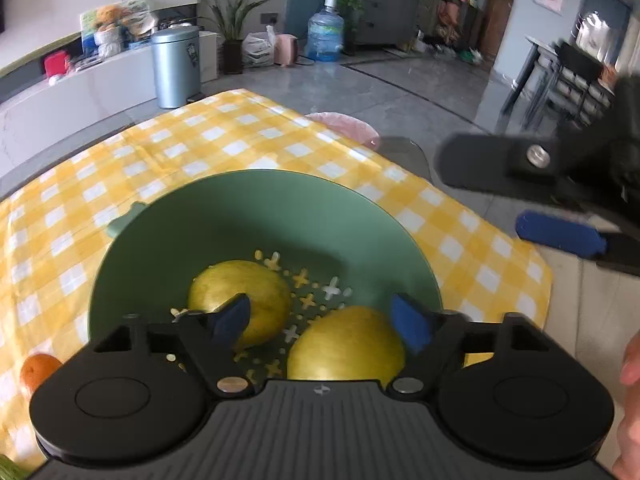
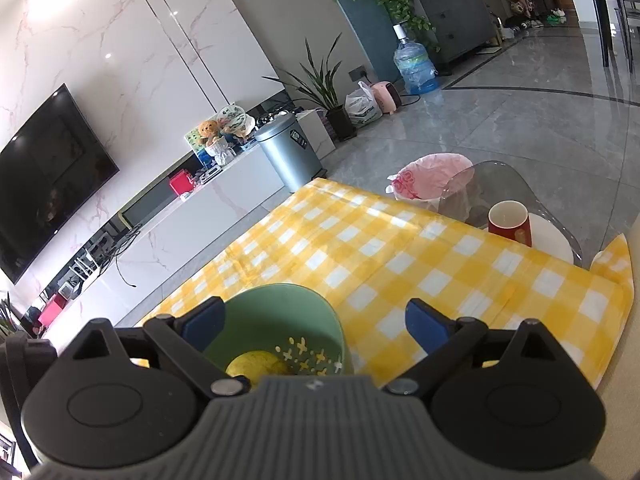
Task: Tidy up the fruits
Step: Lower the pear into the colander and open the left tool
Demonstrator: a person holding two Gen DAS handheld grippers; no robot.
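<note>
A green strainer bowl stands on the yellow checked tablecloth. Two yellow-green fruits lie in it, one at the left and one at the right. My left gripper is open just above the bowl, empty, its blue pads either side of the fruits. An orange fruit lies on the cloth left of the bowl. My right gripper is open and empty above the bowl, where one fruit shows. The right gripper also shows in the left wrist view.
A red mug stands on a white plate on the glass table end. A pink-lined bin sits beyond the table edge. A silver pedal bin and water jug stand on the floor.
</note>
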